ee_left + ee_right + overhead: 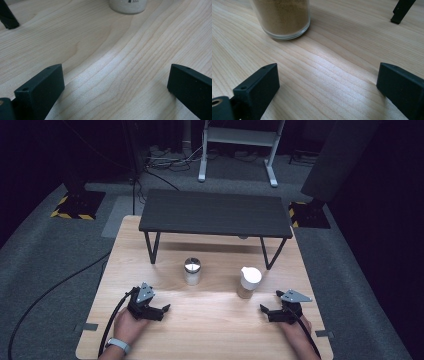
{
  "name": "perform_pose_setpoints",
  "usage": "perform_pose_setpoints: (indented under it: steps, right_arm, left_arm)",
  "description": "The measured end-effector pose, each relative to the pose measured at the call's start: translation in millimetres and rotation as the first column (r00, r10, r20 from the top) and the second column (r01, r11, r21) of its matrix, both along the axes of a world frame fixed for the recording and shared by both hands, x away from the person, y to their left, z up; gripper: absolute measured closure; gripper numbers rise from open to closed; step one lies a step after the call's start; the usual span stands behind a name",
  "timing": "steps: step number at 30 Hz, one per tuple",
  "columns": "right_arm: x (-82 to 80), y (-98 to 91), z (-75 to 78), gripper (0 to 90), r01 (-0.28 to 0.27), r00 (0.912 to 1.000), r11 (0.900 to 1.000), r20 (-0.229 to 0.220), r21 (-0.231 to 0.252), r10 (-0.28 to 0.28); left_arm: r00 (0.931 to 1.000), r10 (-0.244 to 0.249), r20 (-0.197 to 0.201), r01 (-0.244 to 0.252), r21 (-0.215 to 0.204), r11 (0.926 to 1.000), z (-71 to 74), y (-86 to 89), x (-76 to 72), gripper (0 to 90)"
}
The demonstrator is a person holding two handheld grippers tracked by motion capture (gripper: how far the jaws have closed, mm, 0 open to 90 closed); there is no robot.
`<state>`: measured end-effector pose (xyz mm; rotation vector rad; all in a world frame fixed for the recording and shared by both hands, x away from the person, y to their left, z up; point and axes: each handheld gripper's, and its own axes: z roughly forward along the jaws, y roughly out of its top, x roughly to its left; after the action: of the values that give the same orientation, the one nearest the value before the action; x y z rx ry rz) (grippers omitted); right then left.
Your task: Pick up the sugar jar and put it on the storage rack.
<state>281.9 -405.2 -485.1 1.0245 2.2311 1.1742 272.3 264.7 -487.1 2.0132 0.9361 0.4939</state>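
Left gripper [162, 309] and right gripper [264, 310] both rest low on the wooden table [210, 330], jaws spread wide with nothing between them; ahead stand a silver-lidded jar of white grains [192, 271] and a white-capped jar of brown powder [249, 282].

Looks like lab or recording studio, not home. Light wood table [210, 320] sits on grey carpet [45, 270], black curtains closing in at 9 and 3 o'clock. Yellow-black hazard tape on stand bases [75, 206] at 10 and 2 o'clock. Loose cables [165, 160] tangled on floor at 12 o'clock, next to grey metal frame [240, 145]. Thick black cable [55, 287] snaking across carpet at 8 o'clock. Small black riser shelf [215, 214] on table, staged-setup vibe, bare otherwise.
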Motion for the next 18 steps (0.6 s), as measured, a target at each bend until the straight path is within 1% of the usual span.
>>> perform_pose_setpoints:
  steps: [18]
  right_arm:
    - [-0.1, 0.1, 0.0, 4.1, 0.001, 1.0000, 1.0000, 0.000, 0.000, -0.001]
  left_arm:
    - [1.0000, -0.001, 0.001, 0.001, 0.004, 1.0000, 0.5, -0.2, 0.7, 0.9]
